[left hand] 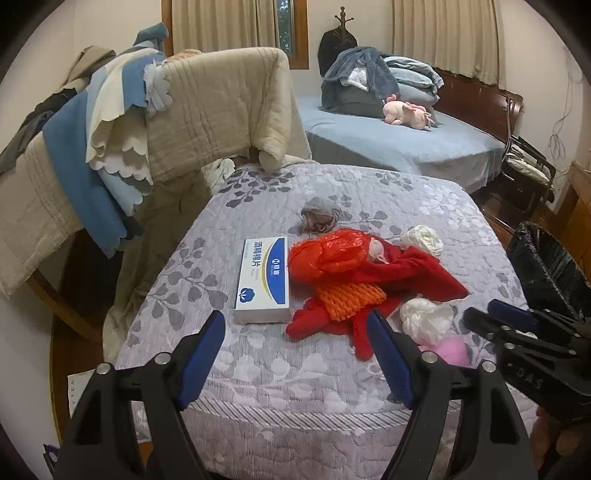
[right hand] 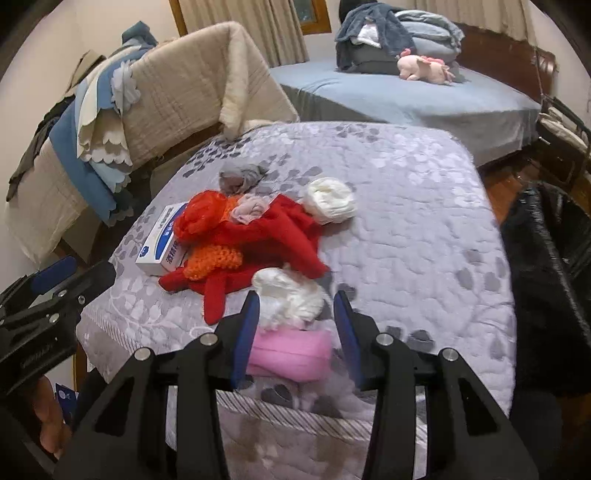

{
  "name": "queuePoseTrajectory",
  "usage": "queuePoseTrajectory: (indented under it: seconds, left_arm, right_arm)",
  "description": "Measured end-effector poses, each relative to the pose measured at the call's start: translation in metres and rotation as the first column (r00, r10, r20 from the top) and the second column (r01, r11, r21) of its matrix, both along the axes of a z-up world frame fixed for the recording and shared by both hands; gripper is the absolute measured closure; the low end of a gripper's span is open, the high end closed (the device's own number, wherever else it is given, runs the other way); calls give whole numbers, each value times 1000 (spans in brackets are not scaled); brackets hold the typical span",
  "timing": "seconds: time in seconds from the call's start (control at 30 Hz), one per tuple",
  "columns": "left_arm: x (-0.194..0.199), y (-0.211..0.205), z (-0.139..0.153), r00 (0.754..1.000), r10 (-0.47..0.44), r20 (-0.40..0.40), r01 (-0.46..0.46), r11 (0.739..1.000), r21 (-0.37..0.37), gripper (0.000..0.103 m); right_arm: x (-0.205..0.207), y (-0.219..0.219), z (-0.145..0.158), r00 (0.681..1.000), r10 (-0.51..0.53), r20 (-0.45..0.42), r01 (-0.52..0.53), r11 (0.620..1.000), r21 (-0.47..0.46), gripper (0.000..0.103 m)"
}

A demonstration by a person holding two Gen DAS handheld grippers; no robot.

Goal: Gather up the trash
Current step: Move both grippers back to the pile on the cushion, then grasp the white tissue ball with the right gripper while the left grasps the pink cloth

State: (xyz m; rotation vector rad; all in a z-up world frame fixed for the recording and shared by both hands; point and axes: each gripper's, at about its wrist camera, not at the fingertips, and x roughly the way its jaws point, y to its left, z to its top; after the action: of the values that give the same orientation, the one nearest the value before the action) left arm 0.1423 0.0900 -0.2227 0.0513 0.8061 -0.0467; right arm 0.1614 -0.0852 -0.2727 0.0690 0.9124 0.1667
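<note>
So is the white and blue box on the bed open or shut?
Shut. The box lies flat on the quilt, top face unbroken, no flap raised.

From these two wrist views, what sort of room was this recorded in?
Most likely a bedroom in a home. A bed with a leaf-print quilt fills the foreground, a second bed holds folded bedding and a pink plush toy, and curtains hang behind.

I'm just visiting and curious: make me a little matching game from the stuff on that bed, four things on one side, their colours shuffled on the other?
Things:
1. flat box
2. plastic bag
3. netted fruit sleeve
4. folded item nearest the right hand-held gripper

Colours:
a. pink
b. orange
c. white and blue
d. shiny red

Pairs: 1-c, 2-d, 3-b, 4-a
</note>
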Motion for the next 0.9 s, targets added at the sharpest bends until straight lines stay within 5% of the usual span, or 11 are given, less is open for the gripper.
queuePoseTrajectory:
  seconds: [0.17,0.43,0.9]
  left_arm:
    - [8,11,-8,1000,7,-7,-7,999,-39,26]
    - [15,2,-19,999,-16,-32,14,998,-53,26]
    - [9,-72,-27,987,-145,-69,140,988,-68,26]
  right_arm:
    - [12,9,-17,1000,3,-25,-3,1000,-5,63]
    - [25,9,-33,998,30,-61,-31,999,-16,99]
    - [9,-54,1,998,-63,8,63,998,16,101]
